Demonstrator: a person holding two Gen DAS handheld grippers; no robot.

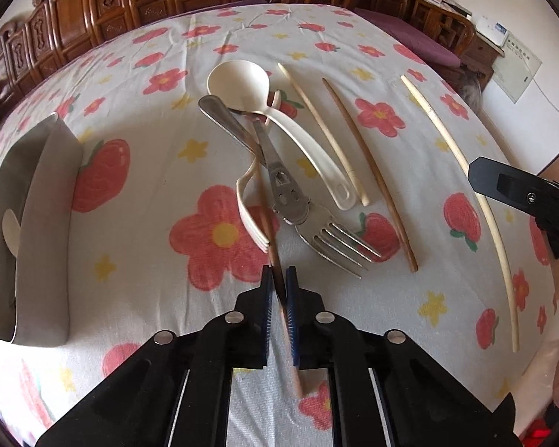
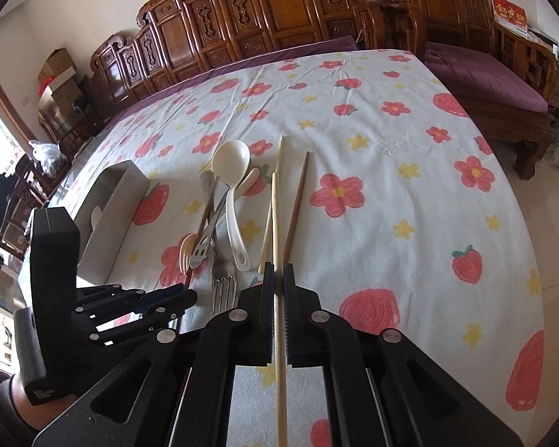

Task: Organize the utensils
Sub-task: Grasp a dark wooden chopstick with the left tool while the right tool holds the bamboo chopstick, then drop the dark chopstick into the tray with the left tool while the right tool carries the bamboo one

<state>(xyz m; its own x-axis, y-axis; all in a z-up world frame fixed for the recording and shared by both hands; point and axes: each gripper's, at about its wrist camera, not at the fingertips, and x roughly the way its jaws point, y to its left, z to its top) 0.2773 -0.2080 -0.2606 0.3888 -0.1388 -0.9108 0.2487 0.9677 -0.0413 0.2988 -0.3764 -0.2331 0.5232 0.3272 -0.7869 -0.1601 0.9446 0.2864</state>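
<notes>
My left gripper (image 1: 278, 279) is shut on a brown chopstick (image 1: 266, 216) that runs under a pile of utensils: a metal fork (image 1: 331, 240), a metal spoon handle (image 1: 223, 119), a cream ladle spoon (image 1: 242, 82) and a cream plastic fork (image 1: 248, 208). My right gripper (image 2: 278, 273) is shut on a long cream chopstick (image 2: 278, 201). That chopstick also shows at the right in the left wrist view (image 1: 477, 193). A shorter cream chopstick (image 1: 324, 130) and a second brown chopstick (image 1: 372, 171) lie on the cloth between them.
A grey open box (image 1: 44, 223) holding a cream spoon stands at the left on the flowered tablecloth (image 1: 149, 223). Carved wooden furniture (image 2: 279, 11) lines the far side. A purple-cushioned wooden chair (image 2: 484, 82) stands right of the table.
</notes>
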